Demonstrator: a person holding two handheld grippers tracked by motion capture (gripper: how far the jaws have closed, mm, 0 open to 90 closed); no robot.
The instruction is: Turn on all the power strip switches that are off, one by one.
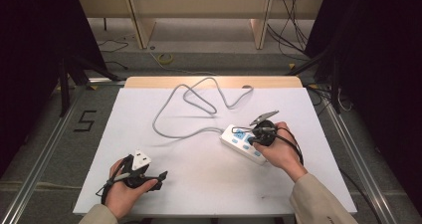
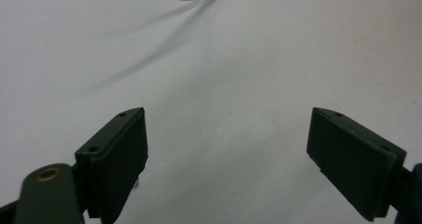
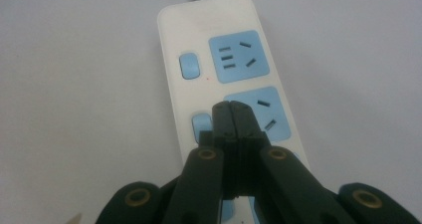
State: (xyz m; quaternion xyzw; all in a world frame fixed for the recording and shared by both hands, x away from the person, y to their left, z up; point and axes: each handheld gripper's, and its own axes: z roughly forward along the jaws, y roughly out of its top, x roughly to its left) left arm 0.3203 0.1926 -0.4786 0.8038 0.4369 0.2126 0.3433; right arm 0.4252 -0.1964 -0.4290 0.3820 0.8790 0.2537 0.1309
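A: Start with the big picture. What could go wrong?

B: The power strip (image 1: pixel 244 143) lies on the right half of the desk (image 1: pixel 149 194), under the right hand-held gripper (image 3: pixel 232 107). Its jaws are pressed fully together with nothing between them, the tips over the strip's face just beside a blue switch (image 3: pixel 201 123). If that is a push on the switch, I'd judge the strip could skid or pivot on the smooth sheet, since nothing braces it.

A: And the closed tips themselves?

B: They sit between the switch and the second blue socket (image 3: pixel 259 113). A small drift could land them on the socket face instead, so the press would do nothing.

A: The left side?

B: The left hand-held gripper (image 1: pixel 149 176) rests near the front left edge of the desk, well apart from the strip. Its jaws stand wide open and empty over bare white surface in the left gripper view. It is too far off to steady anything quickly.

A: The cord?

B: The grey cord (image 1: pixel 186 109) loops loosely across the back of the desk. A sliding strip would drag it, and the loops might snag.

A: Now the surface and room.

B: A white sheet covers a wooden desk; a strip of bare wood (image 1: pixel 149 82) shows at the far edge. Dark curtains hang on both sides, cables lie on the grey floor, and a taped number five (image 1: pixel 85 120) is on the floor at left.
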